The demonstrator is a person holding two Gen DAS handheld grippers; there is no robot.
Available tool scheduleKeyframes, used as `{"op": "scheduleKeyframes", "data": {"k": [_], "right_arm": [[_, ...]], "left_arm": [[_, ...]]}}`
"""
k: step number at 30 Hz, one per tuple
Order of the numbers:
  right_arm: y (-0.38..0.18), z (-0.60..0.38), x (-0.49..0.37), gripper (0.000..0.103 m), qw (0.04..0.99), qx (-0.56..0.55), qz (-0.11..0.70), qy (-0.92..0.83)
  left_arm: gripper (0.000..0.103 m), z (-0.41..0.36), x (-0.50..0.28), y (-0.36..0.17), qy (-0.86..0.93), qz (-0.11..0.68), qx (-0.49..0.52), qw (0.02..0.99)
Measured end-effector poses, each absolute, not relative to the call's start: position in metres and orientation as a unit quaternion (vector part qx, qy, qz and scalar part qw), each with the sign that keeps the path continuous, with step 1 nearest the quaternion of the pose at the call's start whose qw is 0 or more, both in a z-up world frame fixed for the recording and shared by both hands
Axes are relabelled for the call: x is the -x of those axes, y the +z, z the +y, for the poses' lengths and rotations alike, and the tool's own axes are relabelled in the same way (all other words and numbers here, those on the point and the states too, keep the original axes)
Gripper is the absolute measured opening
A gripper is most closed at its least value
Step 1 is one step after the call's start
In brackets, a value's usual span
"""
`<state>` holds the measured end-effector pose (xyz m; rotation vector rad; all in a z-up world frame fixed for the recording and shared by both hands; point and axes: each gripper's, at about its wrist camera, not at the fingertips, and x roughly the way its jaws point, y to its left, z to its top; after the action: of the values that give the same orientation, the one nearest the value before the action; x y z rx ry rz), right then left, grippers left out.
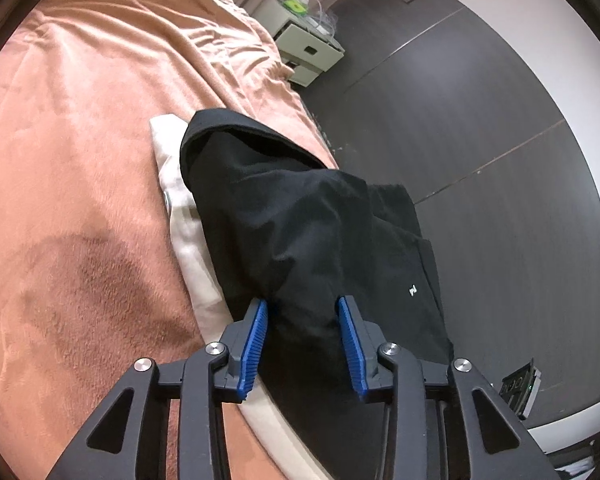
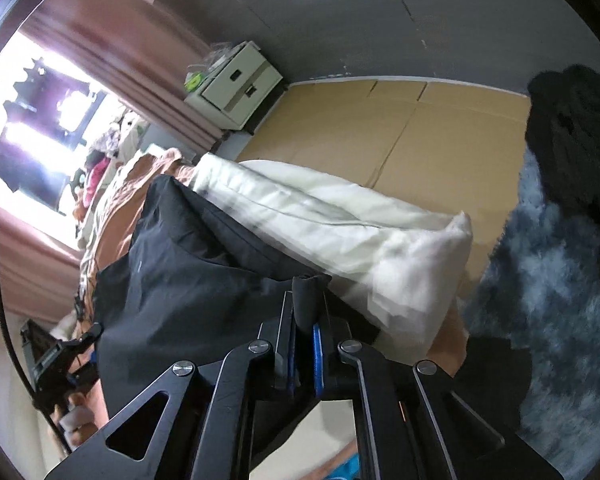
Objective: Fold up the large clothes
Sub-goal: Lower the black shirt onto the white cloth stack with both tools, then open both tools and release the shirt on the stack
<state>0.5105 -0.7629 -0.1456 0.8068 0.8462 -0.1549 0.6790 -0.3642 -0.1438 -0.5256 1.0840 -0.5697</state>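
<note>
A large black garment [image 1: 292,232] hangs over the edge of a bed with a salmon blanket [image 1: 80,140], lying partly on a cream pillow [image 1: 180,216]. My left gripper [image 1: 303,302] has a thick bunch of the black cloth between its blue pads [image 1: 256,340], which press on it and pucker it. In the right wrist view the same black garment [image 2: 188,280] spreads beside the white pillow [image 2: 340,236]. My right gripper [image 2: 306,308] is shut tight on a narrow fold of the cloth that sticks up past the tips. The left gripper [image 2: 60,364] shows at that view's lower left, with a hand under it.
A white drawer cabinet [image 1: 308,48] [image 2: 236,80] stands past the bed's far end by pink curtains [image 2: 112,40]. Dark floor [image 1: 480,160] runs along the bed. A tan floor panel [image 2: 380,140], a blue-grey shaggy rug [image 2: 560,280] and a dark heap of clothes [image 2: 580,140] lie to the right.
</note>
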Motion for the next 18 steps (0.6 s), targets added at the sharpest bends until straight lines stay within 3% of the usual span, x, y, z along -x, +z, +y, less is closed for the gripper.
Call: {"op": "scheduleKeyframes", "data": {"k": [5,7,9,13,15,18], "right_arm": [[-0.13,-0.752,-0.498,0.01,0.84,-0.362,0.396,-0.085],[-0.123,-0.749,-0.494,0.024,0.839,-0.352,0.405,-0.094],[-0.117,-0.747,-0.487,0.05,0.84,-0.351,0.403,-0.096],[-0.101,-0.734,-0.469,0.053,0.849,-0.335,0.399,-0.089],[-0.094,-0.726,-0.46,0.061,0.851,-0.33,0.399,-0.085],[-0.082,-0.716,-0.445,0.069,0.856,-0.323,0.395,-0.086]], "left_arm": [[0.038,-0.351,-0.672,-0.137,-0.255,0.501,0.249,0.789],[0.038,-0.344,-0.666,-0.134,-0.253,0.499,0.247,0.792],[0.038,-0.338,-0.66,-0.128,-0.25,0.496,0.245,0.795],[0.042,-0.322,-0.643,-0.114,-0.25,0.491,0.242,0.799],[0.046,-0.316,-0.634,-0.105,-0.253,0.488,0.235,0.802],[0.063,-0.308,-0.617,-0.09,-0.255,0.478,0.223,0.81]]}}
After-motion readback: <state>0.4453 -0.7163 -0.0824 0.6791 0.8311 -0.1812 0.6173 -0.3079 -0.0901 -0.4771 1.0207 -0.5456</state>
